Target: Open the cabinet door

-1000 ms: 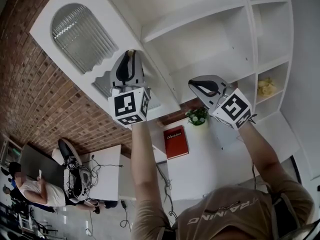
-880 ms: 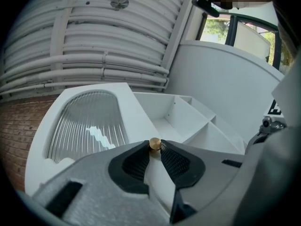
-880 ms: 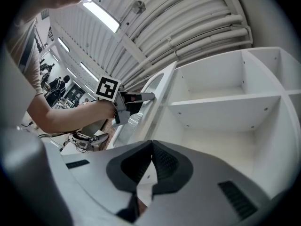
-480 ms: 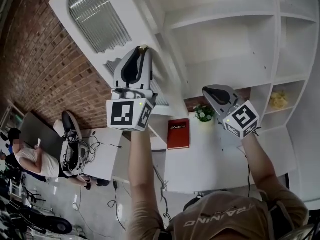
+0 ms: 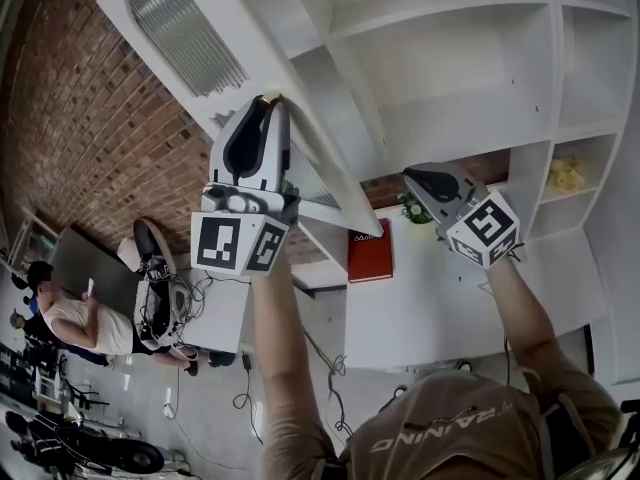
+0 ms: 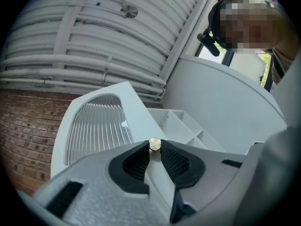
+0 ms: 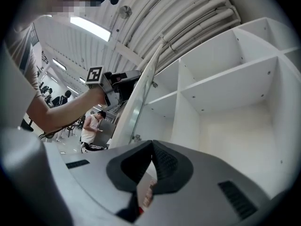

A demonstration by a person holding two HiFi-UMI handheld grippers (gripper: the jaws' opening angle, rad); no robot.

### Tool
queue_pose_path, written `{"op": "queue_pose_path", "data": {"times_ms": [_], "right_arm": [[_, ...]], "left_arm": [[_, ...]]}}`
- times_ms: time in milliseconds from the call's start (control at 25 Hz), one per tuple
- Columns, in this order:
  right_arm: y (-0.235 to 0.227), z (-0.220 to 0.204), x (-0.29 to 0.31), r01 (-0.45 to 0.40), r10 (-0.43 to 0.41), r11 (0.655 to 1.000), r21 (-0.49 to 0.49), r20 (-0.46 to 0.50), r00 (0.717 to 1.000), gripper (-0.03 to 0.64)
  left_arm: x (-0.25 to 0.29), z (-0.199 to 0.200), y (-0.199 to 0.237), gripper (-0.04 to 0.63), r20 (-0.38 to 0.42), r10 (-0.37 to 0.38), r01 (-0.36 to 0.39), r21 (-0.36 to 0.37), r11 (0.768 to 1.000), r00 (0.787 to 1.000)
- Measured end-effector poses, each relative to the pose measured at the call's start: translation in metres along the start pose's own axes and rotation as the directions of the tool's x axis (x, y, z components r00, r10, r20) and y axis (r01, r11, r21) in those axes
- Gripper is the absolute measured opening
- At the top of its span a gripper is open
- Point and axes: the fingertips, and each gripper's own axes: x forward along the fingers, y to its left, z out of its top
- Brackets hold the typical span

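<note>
The white cabinet door (image 5: 185, 28) has an arched ribbed-glass pane and stands swung out from the open shelves (image 5: 450, 78). My left gripper (image 5: 265, 103) is shut on the door's small brass knob (image 6: 154, 145), which sits pinched between the black pads (image 6: 136, 161) at their tips. The door's ribbed pane (image 6: 101, 121) shows just beyond the jaws. My right gripper (image 5: 415, 178) hangs in front of the shelves, right of the door, shut with nothing in it. Its tips (image 7: 151, 145) meet, and past them I see the door's edge (image 7: 141, 98) and the bare cabinet compartments (image 7: 225, 93).
A red book (image 5: 370, 251) and a small potted plant (image 5: 413, 211) sit on the white table (image 5: 430, 308) below the cabinet. A yellow object (image 5: 567, 175) lies on a right-hand shelf. A brick wall (image 5: 60, 118) lies behind the door. A person (image 5: 75, 318) sits at a desk, lower left.
My left gripper has drawn the knob leftward and toward me, and the door has swung further out from the shelves. The right gripper has sunk a little.
</note>
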Motion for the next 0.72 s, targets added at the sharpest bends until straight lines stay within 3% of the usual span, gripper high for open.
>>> {"op": "queue_pose_path", "data": {"times_ms": [520,720], "right_arm": [[0.054,0.032,0.026,0.095,-0.096,0.993,-0.064,-0.009,0.995,0.012],[0.077,0.027,0.03,0.117,-0.122,0.989,-0.089,-0.052,0.991,0.012]], "left_arm": [[-0.054,0.028,0.013,0.071,0.113,-0.158,0.166,-0.059,0.984,0.981],[-0.081,0.039,0.025,0.071,0.183,-0.189,0.214,-0.131,0.968,0.965]]}}
